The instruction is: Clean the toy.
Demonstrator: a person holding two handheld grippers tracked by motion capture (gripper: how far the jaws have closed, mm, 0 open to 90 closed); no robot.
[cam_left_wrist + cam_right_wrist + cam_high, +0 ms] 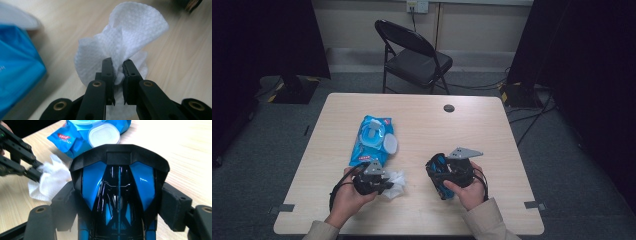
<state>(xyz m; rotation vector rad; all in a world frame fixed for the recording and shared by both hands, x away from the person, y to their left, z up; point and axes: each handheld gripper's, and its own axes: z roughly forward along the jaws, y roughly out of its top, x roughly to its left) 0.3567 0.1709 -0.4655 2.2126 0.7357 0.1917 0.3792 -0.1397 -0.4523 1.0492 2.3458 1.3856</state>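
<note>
Gripping a white wipe (120,47) in the left tongs (117,65), jaws pinched on its bunched middle, just above the worktop (422,125) beside the blue wipe pack (371,141). Clamping a blue-and-black toy car (118,192) by its sides in the right tongs (447,175), jaws spread wide, near the wipe.

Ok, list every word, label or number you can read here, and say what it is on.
Nothing reads clearly.
Red label on the blue wipes pack: white lettering, too blurred to read.
Pack side in the left gripper view: a faint white letter at the frame edge, cut off and unreadable.
Toy car, wipe, table: no text seen.
</note>
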